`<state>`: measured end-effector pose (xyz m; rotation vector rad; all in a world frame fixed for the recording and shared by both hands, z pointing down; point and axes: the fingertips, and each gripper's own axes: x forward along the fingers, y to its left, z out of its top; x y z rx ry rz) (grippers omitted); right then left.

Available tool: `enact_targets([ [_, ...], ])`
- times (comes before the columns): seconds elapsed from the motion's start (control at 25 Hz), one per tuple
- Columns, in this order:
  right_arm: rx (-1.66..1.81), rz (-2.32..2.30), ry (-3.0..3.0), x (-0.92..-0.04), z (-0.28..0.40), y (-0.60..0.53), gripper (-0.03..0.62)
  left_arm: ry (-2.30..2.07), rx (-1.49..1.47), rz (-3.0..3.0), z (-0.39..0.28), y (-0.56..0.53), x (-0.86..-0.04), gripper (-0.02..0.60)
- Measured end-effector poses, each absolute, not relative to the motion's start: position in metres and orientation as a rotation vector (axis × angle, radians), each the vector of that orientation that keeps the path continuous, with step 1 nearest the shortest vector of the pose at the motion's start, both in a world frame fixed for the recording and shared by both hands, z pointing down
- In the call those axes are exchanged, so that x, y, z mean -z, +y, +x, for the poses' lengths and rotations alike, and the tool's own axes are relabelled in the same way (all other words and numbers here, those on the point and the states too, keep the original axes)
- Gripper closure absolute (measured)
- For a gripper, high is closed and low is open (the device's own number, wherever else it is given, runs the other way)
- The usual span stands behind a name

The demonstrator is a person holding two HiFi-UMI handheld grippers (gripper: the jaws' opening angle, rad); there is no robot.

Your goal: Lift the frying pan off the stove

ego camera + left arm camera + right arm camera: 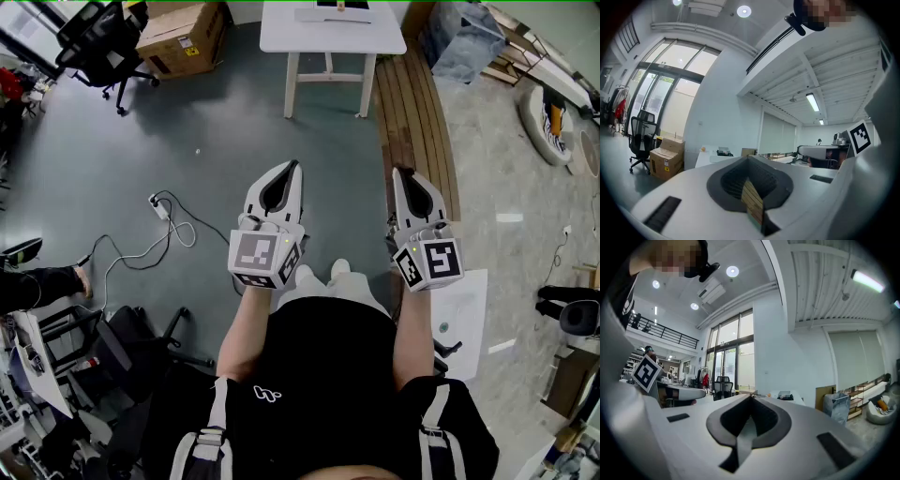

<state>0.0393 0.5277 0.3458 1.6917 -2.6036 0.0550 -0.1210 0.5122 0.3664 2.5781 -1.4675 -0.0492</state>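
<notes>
The person (328, 375) stands on a grey-green floor (216, 131) with both tools held out in front at about the same height, well apart from each other and pointing away from the body. The left gripper (292, 167) has its jaws brought together, the tips meeting in a point; the left gripper view confirms this, with the dark pads (740, 180) closing at the tip and nothing caught between them. The right gripper (401, 172) is the same: in the right gripper view its jaws meet at the tip and hold nothing. Each tool carries its marker cube (263, 258) just ahead of the wrist. Neither the frying pan nor the stove shows in any of the three views. Ahead of the grippers stands a white table (333, 39), and a stack of wooden planks (417, 112) runs along the floor beside it, passing under the right gripper. A cardboard box (183, 37) and a black office chair (98, 42) stand at the far left. On the floor left of the left gripper lies a white cable (141, 246) ending in what looks like a power strip (157, 204). White shoes (340, 269) show between the two forearms.
</notes>
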Motion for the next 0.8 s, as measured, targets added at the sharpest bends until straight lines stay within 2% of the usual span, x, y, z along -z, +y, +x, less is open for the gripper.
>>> enact_targets([
  [0.44,-0.099,1.679,-2.661,-0.347,0.016,0.509,0.594,-1.468,0.062,2.55,-0.145,0.51,-0.372,0.591],
  [0.8,-0.103,1.664,-2.687,-0.352,0.001,0.447,0.594,-1.489,0.062,2.506,-0.172,0.461,-0.384,0.591],
])
